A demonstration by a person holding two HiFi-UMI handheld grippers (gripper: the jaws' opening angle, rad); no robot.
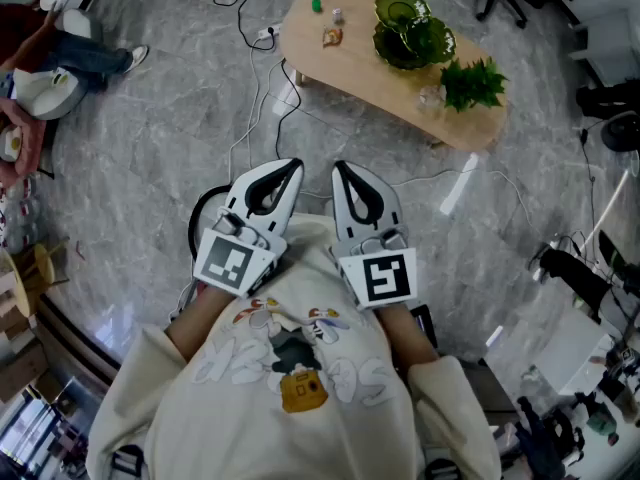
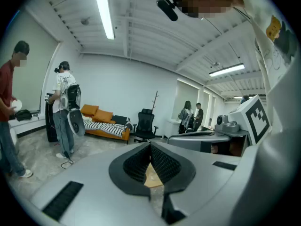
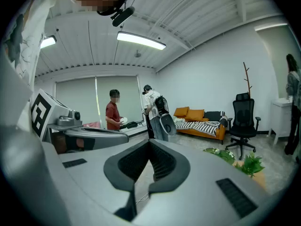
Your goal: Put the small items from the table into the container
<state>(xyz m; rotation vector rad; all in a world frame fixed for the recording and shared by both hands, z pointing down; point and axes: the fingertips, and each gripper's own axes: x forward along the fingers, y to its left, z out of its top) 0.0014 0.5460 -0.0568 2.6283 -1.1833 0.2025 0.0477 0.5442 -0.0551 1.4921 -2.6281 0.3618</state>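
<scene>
A low wooden table (image 1: 400, 88) stands ahead of me on the marble floor. Small items lie at its left end: a green piece (image 1: 316, 5), a pale one (image 1: 338, 15) and an orange-brown one (image 1: 332, 37). A green leaf-shaped container (image 1: 412, 32) of stacked dishes sits mid-table. My left gripper (image 1: 290, 166) and right gripper (image 1: 338, 168) are held side by side close to my chest, well short of the table. Both are shut with nothing between the jaws. In the right gripper view the green dishes (image 3: 225, 155) show at the lower right; tips of that gripper (image 3: 150, 141) meet. The left gripper (image 2: 150, 146) tips meet too.
A potted green plant (image 1: 474, 81) and a clear glass (image 1: 430, 95) stand at the table's right end. Cables (image 1: 262, 88) trail over the floor between me and the table. Office chairs, a sofa (image 2: 101, 122) and standing people ring the room.
</scene>
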